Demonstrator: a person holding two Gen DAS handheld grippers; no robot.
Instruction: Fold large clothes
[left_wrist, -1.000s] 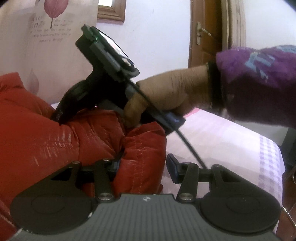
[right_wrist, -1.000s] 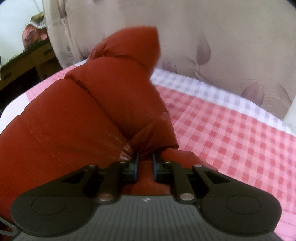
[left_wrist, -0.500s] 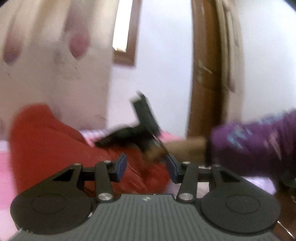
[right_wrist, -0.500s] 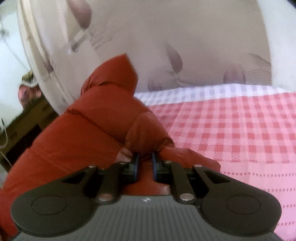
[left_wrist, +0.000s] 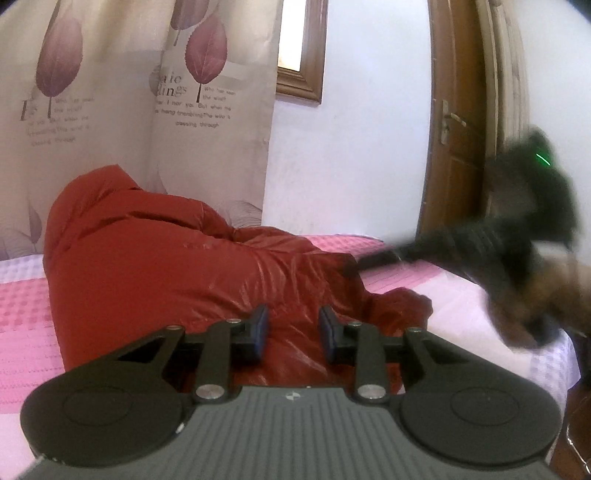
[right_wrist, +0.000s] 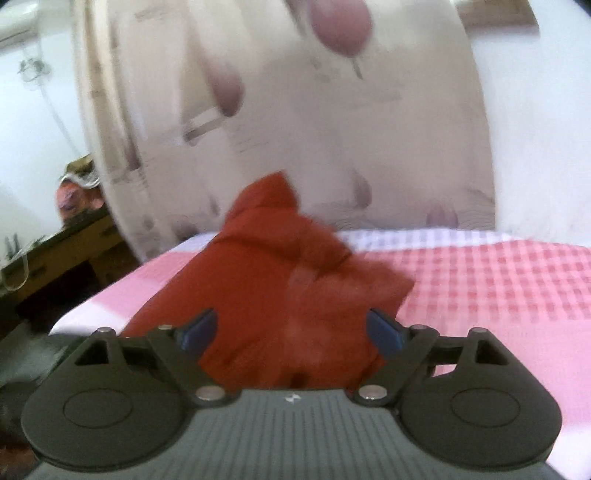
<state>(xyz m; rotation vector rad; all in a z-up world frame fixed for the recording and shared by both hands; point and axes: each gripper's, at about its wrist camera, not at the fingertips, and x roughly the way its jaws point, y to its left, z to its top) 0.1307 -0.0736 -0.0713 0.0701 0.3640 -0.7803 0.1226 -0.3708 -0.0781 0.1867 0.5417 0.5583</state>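
While the red puffer jacket (left_wrist: 177, 266) lies bunched in a puffy heap on the bed (left_wrist: 26, 314), neither gripper is closed on it. The jacket is seen toward the curtain side of the pink checked bedcover, its hood end standing up against the leaf-printed curtain (left_wrist: 110, 110) and its shiny lower part spread toward the near edge of the bed.

The left gripper (left_wrist: 293, 332) is held low over the jacket's near fold. Its jaws have just been closing, yet a gap is left between the blue pads and no cloth is pinched there; the fabric is seen beyond and below them.

The right gripper (right_wrist: 291, 332) is shown in its own view with the jaws spread wide, having just been opening. The jacket (right_wrist: 280, 295) is framed between the two fingers but is not pressed by either pad; whether it is touched at all cannot be told through the blur. From the left wrist view, the right gripper (left_wrist: 354, 264) appears as a dark smear at the right, carried by a hand (left_wrist: 554, 295) over the edge of the bed, near the wooden door (left_wrist: 458, 129).

No container is visible in either view.
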